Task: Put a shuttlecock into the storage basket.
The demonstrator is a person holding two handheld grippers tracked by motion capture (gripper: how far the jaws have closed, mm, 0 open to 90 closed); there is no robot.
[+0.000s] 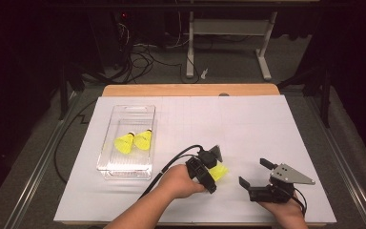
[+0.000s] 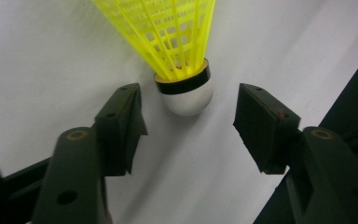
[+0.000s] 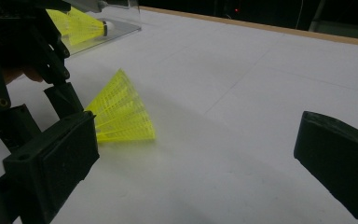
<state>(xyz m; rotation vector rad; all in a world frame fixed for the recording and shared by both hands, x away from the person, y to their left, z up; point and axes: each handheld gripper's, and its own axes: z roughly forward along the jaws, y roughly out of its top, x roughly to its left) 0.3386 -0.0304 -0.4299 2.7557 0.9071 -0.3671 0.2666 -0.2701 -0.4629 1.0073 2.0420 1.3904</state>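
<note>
On the white bench (image 1: 248, 124), a yellow shuttlecock (image 2: 177, 42) lies between the left gripper (image 2: 189, 123)'s half-spread fingers, untouched. It looks feather-light, its mesh skirt crushable; the firm white cork nose is the safest hold. The right gripper (image 1: 252, 174) waits nearby, fingers wide.

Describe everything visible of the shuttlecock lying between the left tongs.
The shuttlecock has a yellow plastic mesh skirt, a black band and a rounded white cork. It lies on its side on the white table, right of the clear bin. The left tongs flank its cork, pads not touching it.
</note>
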